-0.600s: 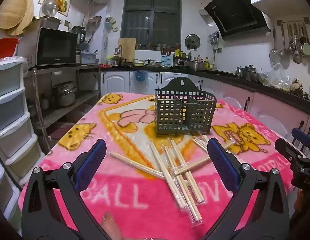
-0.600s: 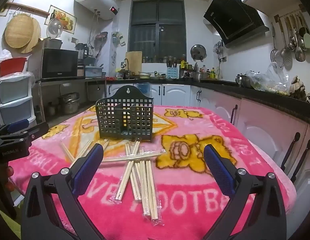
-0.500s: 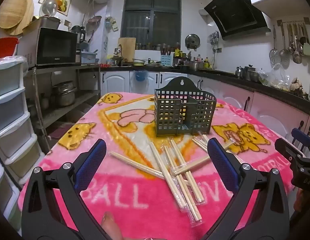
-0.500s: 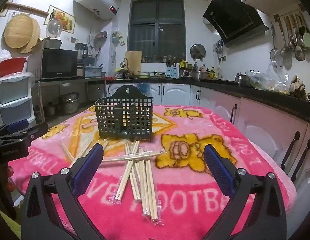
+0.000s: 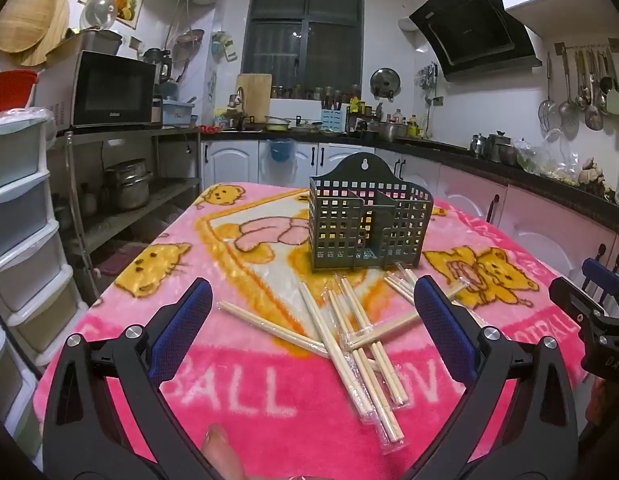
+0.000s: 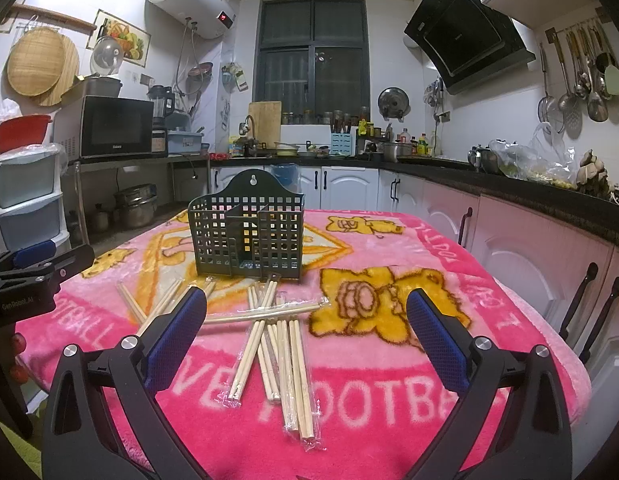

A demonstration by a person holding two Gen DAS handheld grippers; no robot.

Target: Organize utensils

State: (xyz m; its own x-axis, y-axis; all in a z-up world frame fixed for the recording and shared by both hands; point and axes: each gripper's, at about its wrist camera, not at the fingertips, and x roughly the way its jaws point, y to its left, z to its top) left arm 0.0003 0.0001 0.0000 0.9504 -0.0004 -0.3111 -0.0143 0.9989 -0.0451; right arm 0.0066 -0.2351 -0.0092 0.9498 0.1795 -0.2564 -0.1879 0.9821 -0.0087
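A dark green slotted utensil holder [image 5: 369,224] stands upright on the pink blanket-covered table [image 5: 237,392]; it also shows in the right wrist view [image 6: 247,236]. Several pairs of wooden chopsticks in clear wrappers [image 5: 361,344] lie scattered in front of it, also seen in the right wrist view [image 6: 277,336]. My left gripper [image 5: 309,336] is open and empty, held above the table's near edge, short of the chopsticks. My right gripper [image 6: 307,338] is open and empty, above the chopstick pile. Each gripper shows at the edge of the other's view [image 5: 597,320] [image 6: 29,276].
Stacked plastic drawers [image 5: 17,240] stand left of the table. A metal shelf with a microwave [image 5: 109,88] is behind them. Pink cabinets with a dark counter [image 5: 529,200] run along the right. Ladles hang on the right wall [image 5: 581,92].
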